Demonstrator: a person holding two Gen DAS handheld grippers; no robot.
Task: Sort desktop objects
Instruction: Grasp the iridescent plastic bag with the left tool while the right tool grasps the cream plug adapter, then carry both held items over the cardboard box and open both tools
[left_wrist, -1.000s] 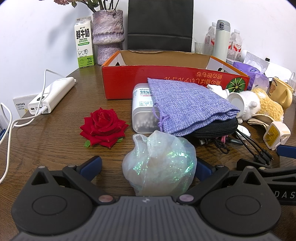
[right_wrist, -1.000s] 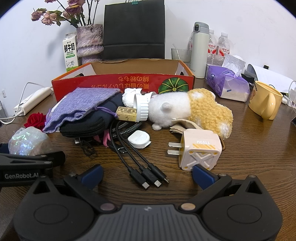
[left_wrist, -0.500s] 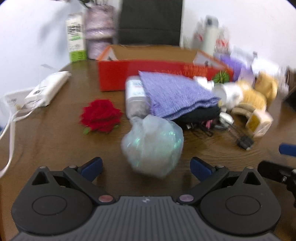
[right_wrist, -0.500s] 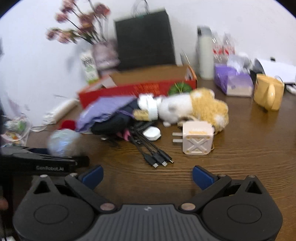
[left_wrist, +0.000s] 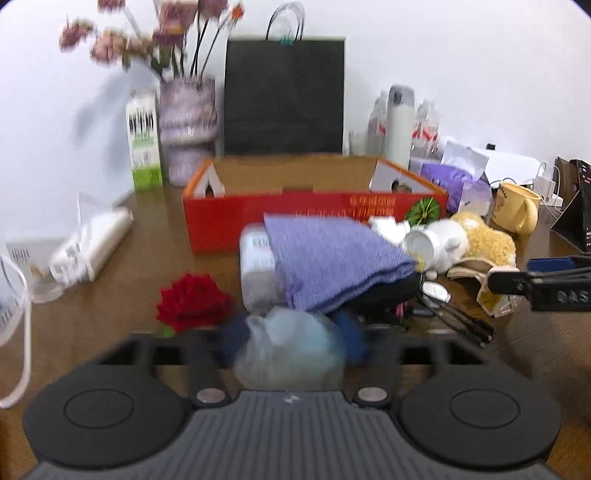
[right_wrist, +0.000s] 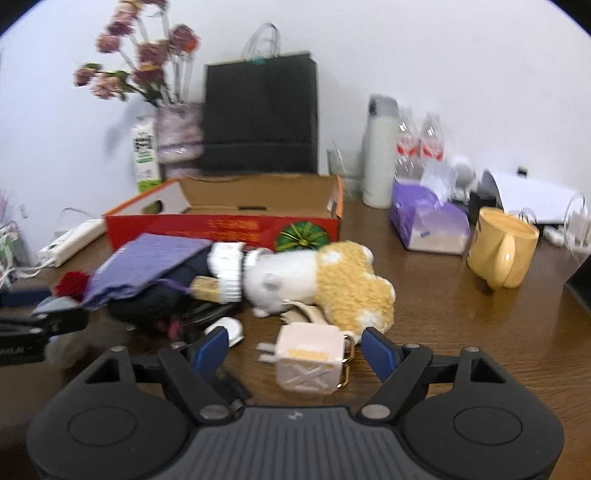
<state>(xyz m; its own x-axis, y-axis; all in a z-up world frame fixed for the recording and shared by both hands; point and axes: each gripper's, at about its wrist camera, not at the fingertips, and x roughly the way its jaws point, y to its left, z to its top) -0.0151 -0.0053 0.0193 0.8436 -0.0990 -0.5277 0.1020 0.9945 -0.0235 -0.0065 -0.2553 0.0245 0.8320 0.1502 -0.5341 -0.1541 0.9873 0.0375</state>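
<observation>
In the left wrist view, the left claw (left_wrist: 290, 341) sits low in the centre of the frame, its jaws closing with a crumpled iridescent bag (left_wrist: 291, 350) between the blurred blue pads (left_wrist: 232, 341); the pads look to be touching the bag's sides, though blur makes the contact hard to judge. Just above the bag lie a red rose (left_wrist: 192, 302), a white canister (left_wrist: 256, 273) and a purple pouch (left_wrist: 332, 258) draped over a black case (left_wrist: 384, 295). Behind them, mid-frame, stands an open red cardboard box (left_wrist: 258, 214) on the brown surface (left_wrist: 147, 236).

In the right wrist view, the right claw (right_wrist: 295, 350) is in the lower centre, its jaws closing around a white plug adapter (right_wrist: 308, 360) that rests on the surface; the blue pads (right_wrist: 376, 352) stand apart from the adapter on both sides. A plush toy (right_wrist: 332, 284) lies just above the adapter, and a yellow mug (right_wrist: 502, 251) stands at the right of the frame.
</observation>
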